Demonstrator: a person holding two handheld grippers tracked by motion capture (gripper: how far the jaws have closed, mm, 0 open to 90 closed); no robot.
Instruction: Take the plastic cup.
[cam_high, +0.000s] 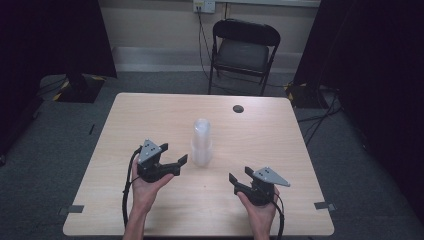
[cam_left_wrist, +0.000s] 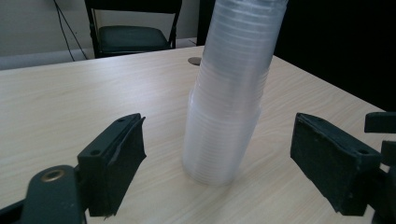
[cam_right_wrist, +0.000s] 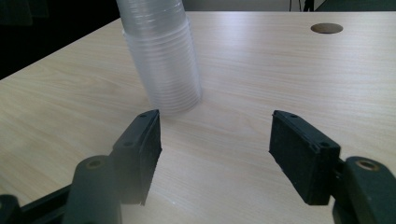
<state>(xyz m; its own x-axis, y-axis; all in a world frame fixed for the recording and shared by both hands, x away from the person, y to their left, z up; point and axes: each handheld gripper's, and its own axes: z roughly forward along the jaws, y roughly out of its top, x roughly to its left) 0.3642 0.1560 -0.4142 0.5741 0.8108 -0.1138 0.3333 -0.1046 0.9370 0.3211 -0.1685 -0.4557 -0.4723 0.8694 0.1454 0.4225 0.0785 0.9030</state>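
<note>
Dark curtains and a black folding chair (cam_high: 243, 50) close off the far side of the room, and in front of them stands the pale wood-grain table (cam_high: 150, 120). At its middle a tall stack of clear plastic cups (cam_high: 202, 142) stands upright with its wide rims down on the wood, nothing else touching it.

In the left gripper view the stack (cam_left_wrist: 231, 102) rises between the two black fingers (cam_left_wrist: 114, 161) and a little beyond their tips, clear of both pads. The left gripper (cam_high: 172, 159), held in the person's left hand (cam_high: 145, 187), has its fingers spread wide with nothing between the pads. The right gripper (cam_high: 241, 176), carried by the right hand (cam_high: 260, 210), is likewise wide apart and empty; from its own view the stack (cam_right_wrist: 161, 60) sits ahead and off toward its left finger (cam_right_wrist: 140, 149), near but apart.

My reading is that the approach to the stack is the step in hand, with no grasp made. The next move seems to call for one gripper to steady the lower cups while the other closes gently on the topmost one; the thin walls would likely buckle under a hard squeeze.

The top of the stack is cut off in both gripper views, and the nested cups blur together, so their count cannot be told. A dark round hole (cam_high: 238, 108) marks the table's far edge.
</note>
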